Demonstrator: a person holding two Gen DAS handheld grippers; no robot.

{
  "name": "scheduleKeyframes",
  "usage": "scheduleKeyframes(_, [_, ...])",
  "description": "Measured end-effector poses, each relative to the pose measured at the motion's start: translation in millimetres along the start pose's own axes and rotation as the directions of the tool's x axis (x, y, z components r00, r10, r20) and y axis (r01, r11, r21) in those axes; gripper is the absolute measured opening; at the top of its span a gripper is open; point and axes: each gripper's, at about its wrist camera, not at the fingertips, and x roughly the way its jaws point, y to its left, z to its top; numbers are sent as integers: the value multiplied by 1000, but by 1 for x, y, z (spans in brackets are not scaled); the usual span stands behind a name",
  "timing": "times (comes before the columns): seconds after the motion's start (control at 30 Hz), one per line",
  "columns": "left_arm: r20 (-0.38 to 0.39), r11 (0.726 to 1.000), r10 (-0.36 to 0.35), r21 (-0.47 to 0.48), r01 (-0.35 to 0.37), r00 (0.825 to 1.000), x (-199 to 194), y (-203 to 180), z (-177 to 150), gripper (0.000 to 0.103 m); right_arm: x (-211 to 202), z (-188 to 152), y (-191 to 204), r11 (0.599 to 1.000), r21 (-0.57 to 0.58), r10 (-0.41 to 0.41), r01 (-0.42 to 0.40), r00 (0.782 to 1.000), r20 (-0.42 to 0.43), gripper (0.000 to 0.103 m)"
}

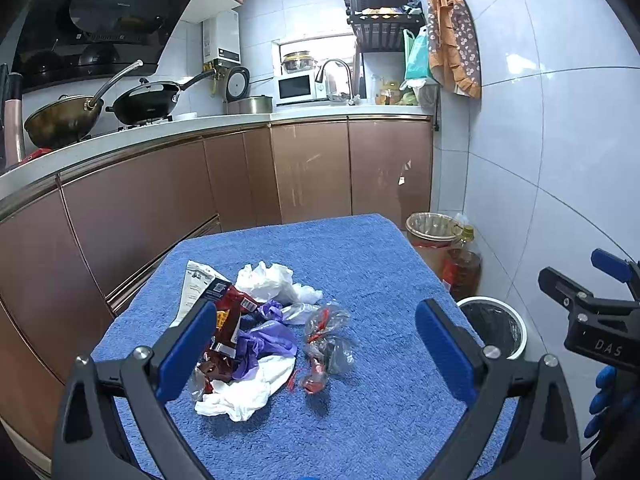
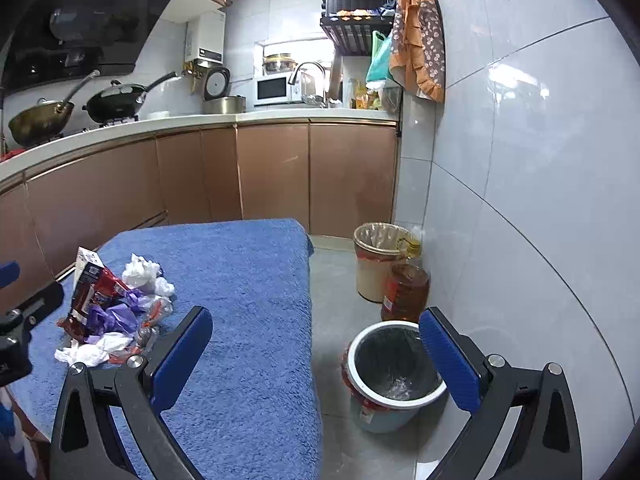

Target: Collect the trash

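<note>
Mostly the job remains: both grippers, left [image 1: 316,344] and right [image 2: 316,344], gape wide and empty, the trash [image 1: 256,332] lies heaped on the towel's [image 1: 360,264] left, and the bin [image 2: 396,364], right, holds perhaps one clear scrap.

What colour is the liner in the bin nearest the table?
Black, inside the white-rimmed bin; the right wrist view shows it best.
</note>
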Motion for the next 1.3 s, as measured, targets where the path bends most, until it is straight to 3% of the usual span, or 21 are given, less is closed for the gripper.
scheduleKeyframes(0.3, [-5,1000,0,19,0,1000,5,-2,-1,100,4,0,2,1000,-2,21,-21,1000,9,103])
scheduleKeyframes(0.63, [-20,999,-36,36,37,999,15,-6,0,100,15,-2,-7,999,36,-3,5,999,-39,103])
scheduleKeyframes(1.3, [-70,994,-98,40,101,993,48,-10,-3,100,45,-9,1,999,24,51,-49,993,-109,103])
